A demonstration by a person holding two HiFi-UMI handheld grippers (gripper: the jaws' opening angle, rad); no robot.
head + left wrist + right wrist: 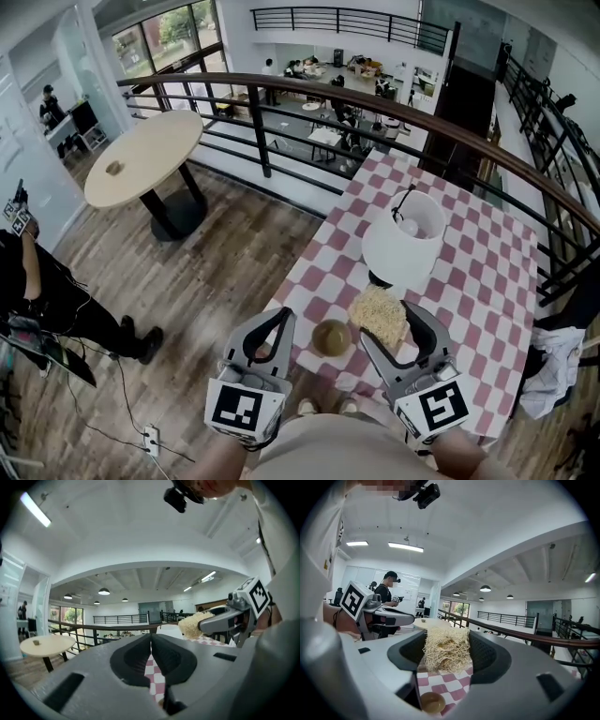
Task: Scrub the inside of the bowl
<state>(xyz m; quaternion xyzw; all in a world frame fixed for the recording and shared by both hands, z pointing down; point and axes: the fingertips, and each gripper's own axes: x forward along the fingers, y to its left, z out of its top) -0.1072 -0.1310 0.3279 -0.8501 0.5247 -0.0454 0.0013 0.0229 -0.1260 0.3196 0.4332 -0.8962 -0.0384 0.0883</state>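
Over checkered table point(469, 272), right tongs point(447, 645) level, clamped on scrubber point(378, 312); left tongs point(151, 641) level, pressed together

The right gripper point(447, 639) has its two dark jaws closed on a pale, straw-coloured fibrous scrubber point(446, 651), which stands upright between the pads and fills the gap. Below it lies a red-and-white checked tablecloth point(452, 685), and on it a small brown bowl point(432, 702) sits low by the root of the left-hand jaw, clear of the scrubber; no table edge shows near it. Off to the left the left gripper point(411, 618) points across, marker cube behind it. Further back stand a person in black point(386, 594) and a curved handrail point(520, 633).
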